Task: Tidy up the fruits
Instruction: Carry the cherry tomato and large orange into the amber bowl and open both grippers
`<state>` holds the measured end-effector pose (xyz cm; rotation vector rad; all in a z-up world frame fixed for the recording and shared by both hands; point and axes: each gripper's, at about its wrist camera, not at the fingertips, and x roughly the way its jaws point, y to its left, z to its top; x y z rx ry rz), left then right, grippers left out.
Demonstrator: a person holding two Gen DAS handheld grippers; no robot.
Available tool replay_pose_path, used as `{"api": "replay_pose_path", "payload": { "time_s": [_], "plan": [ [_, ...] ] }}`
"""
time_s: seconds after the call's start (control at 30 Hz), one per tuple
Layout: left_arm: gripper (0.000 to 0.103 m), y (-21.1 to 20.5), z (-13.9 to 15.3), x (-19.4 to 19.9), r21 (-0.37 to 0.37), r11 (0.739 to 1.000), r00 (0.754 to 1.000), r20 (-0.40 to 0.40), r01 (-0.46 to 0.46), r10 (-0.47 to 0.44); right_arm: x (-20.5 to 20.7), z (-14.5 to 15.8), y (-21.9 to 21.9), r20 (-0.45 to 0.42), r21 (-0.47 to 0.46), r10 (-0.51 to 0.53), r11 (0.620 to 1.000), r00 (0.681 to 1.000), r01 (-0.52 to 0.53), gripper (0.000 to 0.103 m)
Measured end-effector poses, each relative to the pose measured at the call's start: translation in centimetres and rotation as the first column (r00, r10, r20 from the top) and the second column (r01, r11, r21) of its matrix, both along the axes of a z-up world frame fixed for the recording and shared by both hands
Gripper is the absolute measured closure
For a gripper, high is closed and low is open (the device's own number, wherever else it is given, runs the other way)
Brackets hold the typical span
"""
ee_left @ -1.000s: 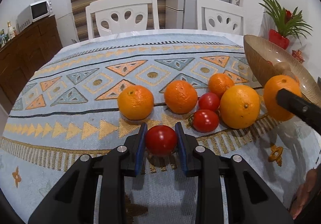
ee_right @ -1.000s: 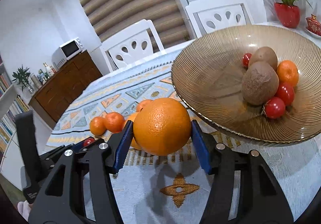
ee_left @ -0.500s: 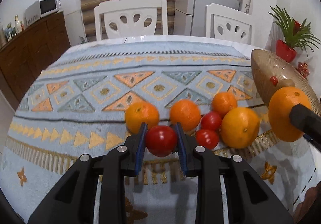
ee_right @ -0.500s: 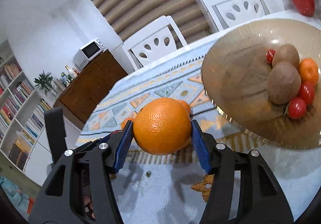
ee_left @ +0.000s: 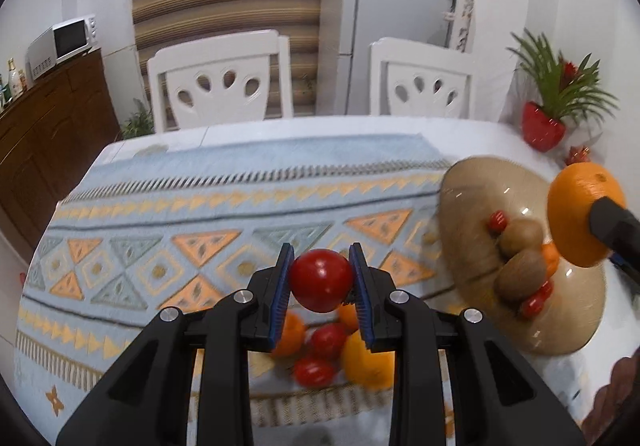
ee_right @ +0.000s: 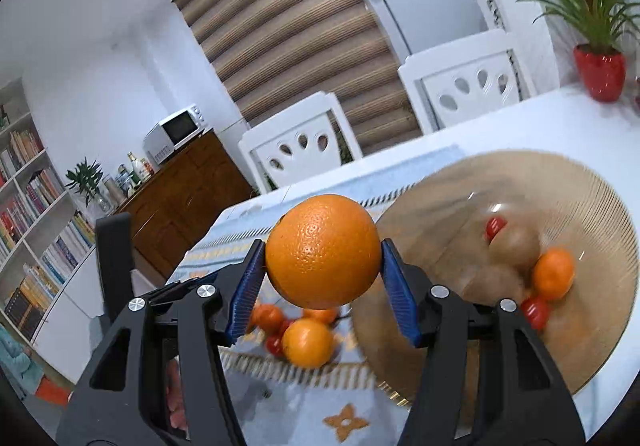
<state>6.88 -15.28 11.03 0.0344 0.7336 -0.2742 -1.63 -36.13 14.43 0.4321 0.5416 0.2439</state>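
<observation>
Left wrist view: left gripper (ee_left: 321,280) clamped on a red tomato (ee_left: 321,280), blue pads pressed to both its sides, tomato held clear above the patterned tablecloth (ee_left: 160,214). Below the fingers, partly hidden by them, the loose pile on the cloth: a small orange (ee_left: 289,334), two more tomatoes (ee_left: 328,340), a larger orange (ee_left: 366,364) — all somewhat blurred. To the right, a ribbed amber bowl (ee_left: 472,206) sits on the table, holding two kiwis (ee_left: 520,274), a cherry tomato (ee_left: 498,221) at their far side, two more red ones at the near side, and a bit of a mandarin behind. At the far right edge, a big orange (ee_left: 580,214) held up over the bowl's rim side, a black finger of the other tool across it. Two white chairs (ee_left: 218,80) behind the table, a red potted plant (ee_left: 546,126) at the far corner. Right wrist view: right gripper (ee_right: 323,274) closed on the big orange (ee_right: 323,250), pads bearing on its left and right flanks, fruit lifted off the table. The bowl (ee_right: 560,182) lies just right of and below it, blurred, with kiwis (ee_right: 514,246), a mandarin (ee_right: 554,274) and small tomatoes (ee_right: 534,312) inside. Under the orange, on the cloth, the remaining oranges (ee_right: 307,342) and a tomato (ee_right: 274,344). Left of the fingers, the black body of the left tool (ee_right: 114,266) stands up. Sideboard with microwave (ee_right: 174,132) and bookshelves behind.
</observation>
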Motion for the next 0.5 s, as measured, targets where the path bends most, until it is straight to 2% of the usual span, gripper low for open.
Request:
{"api": "replay_pose_path", "payload": {
  "time_s": [0.2, 0.37, 0.5],
  "plan": [
    [0.076, -3.7, 2.2, 0.3, 0.011, 0.998, 0.997, 0.045, 0.055, -0.055, 1.6, 1.0, -3.2, 0.007, -0.007, -0.046, 0.999, 0.999, 0.046, 0.044],
    [0.076, -6.8, 2.5, 0.9, -0.08, 0.985, 0.988, -0.026, 0.152, -0.154, 2.7, 1.2, -5.5, -0.003, -0.025, -0.083, 0.996, 0.997, 0.083, 0.044],
    [0.076, -9.6, 2.5, 0.5, -0.022, 0.981, 0.981, 0.008, 0.194, -0.194, 3.1, 0.9, -6.6, -0.022, -0.052, -0.109, 0.993, 0.994, 0.108, 0.044]
  ]
}}
